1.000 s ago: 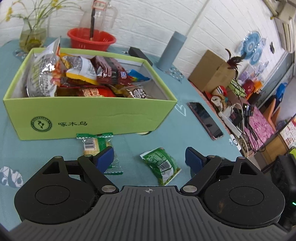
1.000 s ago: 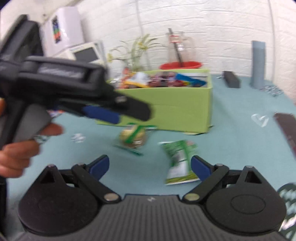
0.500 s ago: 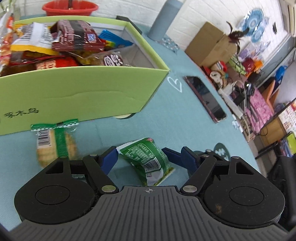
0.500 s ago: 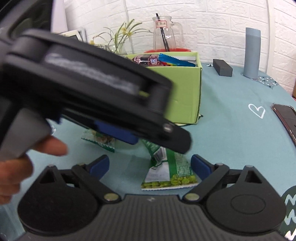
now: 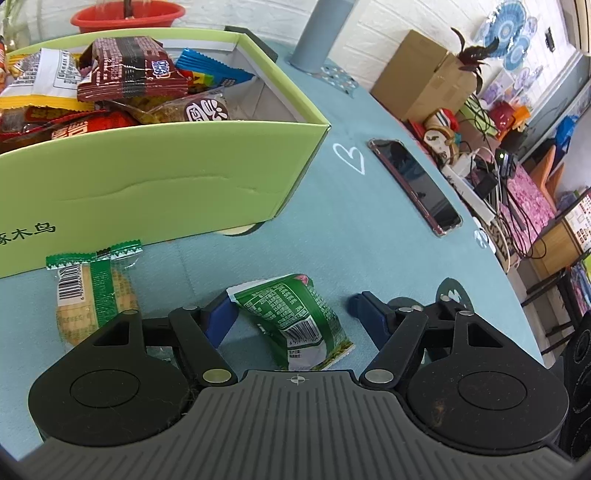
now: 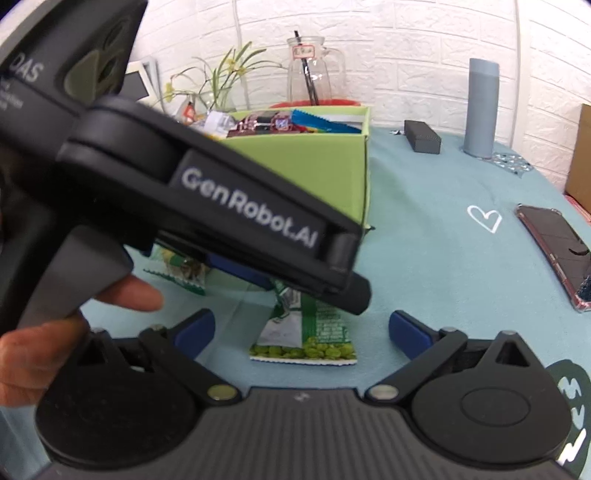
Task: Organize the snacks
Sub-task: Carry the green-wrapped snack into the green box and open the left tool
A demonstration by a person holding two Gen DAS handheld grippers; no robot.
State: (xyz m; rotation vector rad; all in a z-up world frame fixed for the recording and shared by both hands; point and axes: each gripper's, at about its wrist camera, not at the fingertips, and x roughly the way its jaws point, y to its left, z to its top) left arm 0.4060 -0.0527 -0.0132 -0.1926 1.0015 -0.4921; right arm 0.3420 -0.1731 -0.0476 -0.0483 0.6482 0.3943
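A green pea snack packet (image 5: pixel 295 317) lies on the teal tablecloth between the open fingers of my left gripper (image 5: pixel 291 314); the left finger touches its edge. The packet also shows in the right wrist view (image 6: pixel 306 328), under the left gripper's body (image 6: pixel 207 192). A yellow cracker packet with a green band (image 5: pixel 92 291) lies to its left, beside the green box (image 5: pixel 159 184) full of snacks. My right gripper (image 6: pixel 301 328) is open and empty, just short of the pea packet.
A phone (image 5: pixel 413 184) lies on the cloth to the right. A grey cylinder (image 6: pixel 480 107), a black case (image 6: pixel 421 136), a glass jug (image 6: pixel 310 77) and a red bowl (image 5: pixel 125 14) stand behind the box. The table edge drops off at the right.
My left gripper has moved forward and down so its fingers now straddle the pea packet. It has filled more of the right wrist view. The right gripper stays open.
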